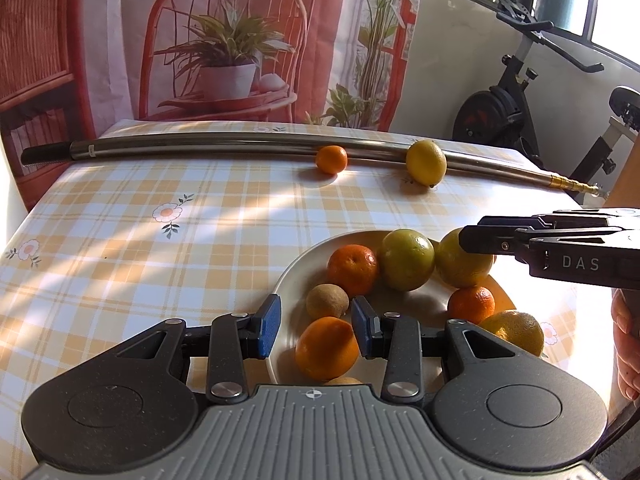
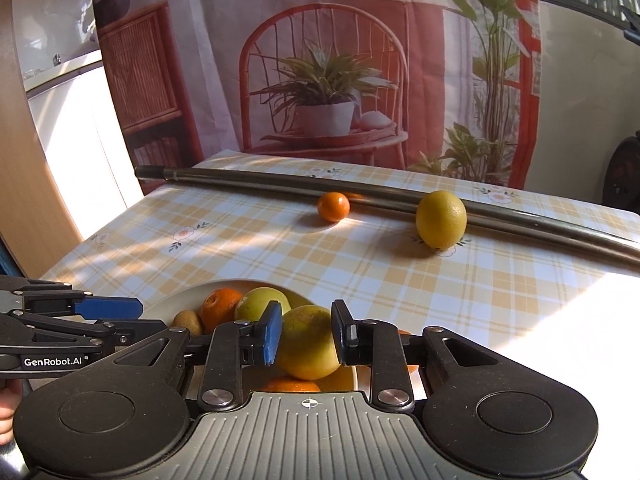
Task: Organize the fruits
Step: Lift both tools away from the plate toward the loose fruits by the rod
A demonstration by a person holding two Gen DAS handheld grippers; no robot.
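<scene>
A cream plate [image 1: 289, 276] holds several fruits: tangerines, a green-yellow citrus [image 1: 406, 258], a brown kiwi [image 1: 327, 301] and an orange [image 1: 326, 346]. My left gripper [image 1: 316, 330] is open low over the plate's near side, its blue pads flanking the orange without touching it. My right gripper [image 2: 306, 332] is shut on a large yellow-green citrus [image 2: 308, 344], which sits among the plate's fruits; from the left wrist it reaches in at the right [image 1: 470, 232]. A small tangerine [image 1: 331, 159] and a lemon [image 1: 426, 162] lie loose on the table's far side.
A long metal pole [image 1: 200, 147] lies across the far table edge, right behind the two loose fruits. The checked tablecloth [image 1: 140, 240] stretches left of the plate. A printed curtain hangs behind the table, and an exercise bike [image 1: 512, 100] stands at the right. A person's hand [image 1: 626, 340] shows at the right edge.
</scene>
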